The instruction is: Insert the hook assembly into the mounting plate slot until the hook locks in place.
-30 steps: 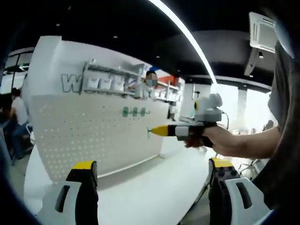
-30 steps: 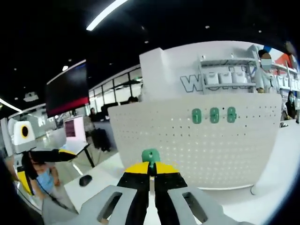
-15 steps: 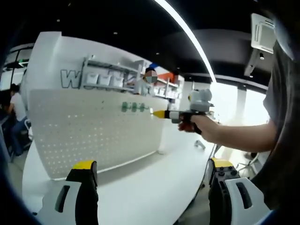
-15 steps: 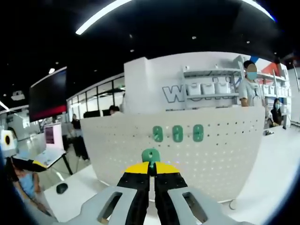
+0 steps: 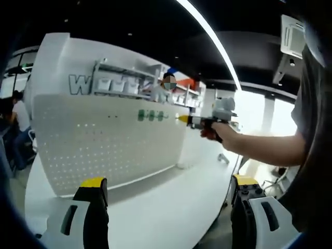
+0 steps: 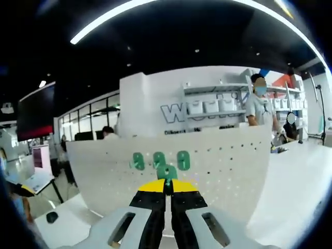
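Right gripper view, right gripper (image 6: 166, 182) pinching green hook (image 6: 166, 171), pegboard (image 6: 218, 161) behind

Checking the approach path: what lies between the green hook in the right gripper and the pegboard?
Nothing: in the left gripper view, only open air separates the right gripper from the pegboard.

Open-plan showroom or office-lab indicated: dark ceiling crossed by a light strip (image 6: 171, 5), white lettered wall with shelves (image 6: 215, 106), glass partitions (image 6: 85, 127), white pegboard (image 5: 104, 140) on a white counter (image 5: 166, 207).
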